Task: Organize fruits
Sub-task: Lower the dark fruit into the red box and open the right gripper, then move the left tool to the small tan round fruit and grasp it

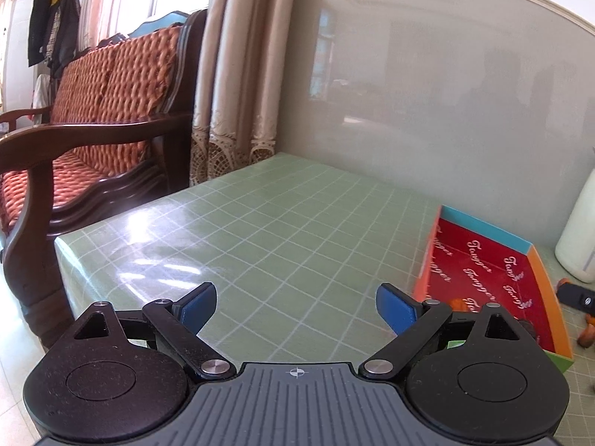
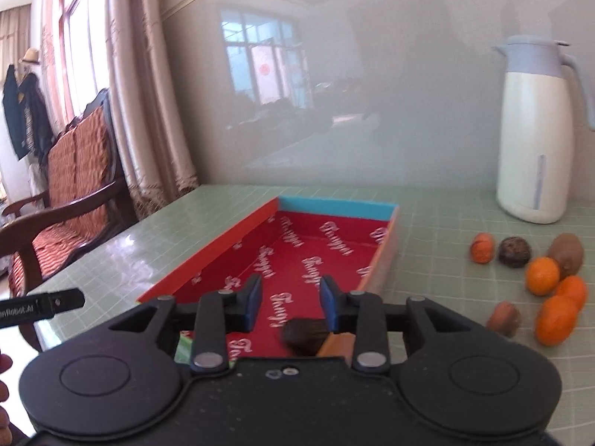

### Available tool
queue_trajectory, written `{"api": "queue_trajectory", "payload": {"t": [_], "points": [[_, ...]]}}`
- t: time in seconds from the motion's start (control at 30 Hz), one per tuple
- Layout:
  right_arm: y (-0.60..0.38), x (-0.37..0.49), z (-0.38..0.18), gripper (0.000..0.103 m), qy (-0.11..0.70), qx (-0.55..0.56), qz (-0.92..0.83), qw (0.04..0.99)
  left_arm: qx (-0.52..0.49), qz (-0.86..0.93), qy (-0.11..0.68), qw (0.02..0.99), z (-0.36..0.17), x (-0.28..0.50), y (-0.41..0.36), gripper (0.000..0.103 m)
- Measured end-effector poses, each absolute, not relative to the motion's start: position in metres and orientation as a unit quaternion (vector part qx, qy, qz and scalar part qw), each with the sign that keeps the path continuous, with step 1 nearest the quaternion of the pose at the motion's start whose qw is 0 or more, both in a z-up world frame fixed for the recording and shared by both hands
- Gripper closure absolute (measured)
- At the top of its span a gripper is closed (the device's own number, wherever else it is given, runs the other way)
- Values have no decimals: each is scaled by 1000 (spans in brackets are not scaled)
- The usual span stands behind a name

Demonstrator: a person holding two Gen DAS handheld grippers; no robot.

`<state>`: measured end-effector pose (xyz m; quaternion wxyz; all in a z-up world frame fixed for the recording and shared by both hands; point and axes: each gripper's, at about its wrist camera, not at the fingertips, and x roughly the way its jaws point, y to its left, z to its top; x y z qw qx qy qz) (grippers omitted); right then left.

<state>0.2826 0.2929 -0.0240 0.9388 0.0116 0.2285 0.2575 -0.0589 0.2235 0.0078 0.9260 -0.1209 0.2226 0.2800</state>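
Observation:
A shallow red-lined box (image 2: 305, 260) with orange and blue walls lies on the green checked table; it also shows in the left wrist view (image 1: 494, 278). My right gripper (image 2: 290, 297) is open above the box's near end, and a dark brown fruit (image 2: 305, 336) lies in the box just below its fingers. Loose fruits lie on the table right of the box: oranges (image 2: 542, 275), a kiwi (image 2: 566, 253), a dark round fruit (image 2: 514, 252) and brownish nuts (image 2: 482, 248). My left gripper (image 1: 296, 306) is open and empty over the table left of the box.
A white thermos jug (image 2: 533, 133) stands at the back right against the glossy wall. A wooden sofa with an orange cushion (image 1: 96, 119) stands past the table's left edge (image 1: 63, 256). Curtains (image 1: 234, 74) hang behind it.

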Motion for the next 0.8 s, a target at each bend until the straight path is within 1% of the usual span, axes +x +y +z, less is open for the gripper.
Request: {"api": "queue_trajectory", "payload": {"t": [0.03,0.1,0.13,0.23,0.27,0.3,0.37,0.47,0.53,0.6,0.63,0.67,0.7,0.8], "points": [[286,283,-23,66,226,14,246,942,-118,276,223,928,8,-57,219,11],[269,284,-21,58,221,20,221,950,-112,266,223,931,10,-53,210,11],[261,283,-21,56,219,22,208,953,-108,261,223,933,10,-51,205,11],[235,282,-19,44,212,22,162,963,-94,241,222,940,12,-43,186,11],[226,281,-18,38,210,24,148,966,-88,233,222,943,12,-40,179,11],[217,280,-17,35,208,27,135,968,-81,225,222,945,13,-38,171,11],[202,278,-16,35,207,30,112,971,-70,208,221,950,13,-34,155,11],[181,275,-15,19,204,40,80,975,-57,182,219,957,15,-28,134,11],[170,271,-14,18,202,41,63,976,-47,166,217,961,16,-25,121,11],[158,267,-12,10,197,42,43,979,-36,151,214,964,17,-24,109,11],[153,265,-11,9,193,44,33,980,-31,144,212,966,18,-23,103,11],[148,263,-11,4,191,45,22,980,-27,137,211,967,18,-22,97,11],[143,262,-10,1,187,45,12,981,-24,129,211,969,18,-20,92,11],[129,257,-8,0,178,42,-18,983,-12,110,209,972,18,-16,76,11]]}}
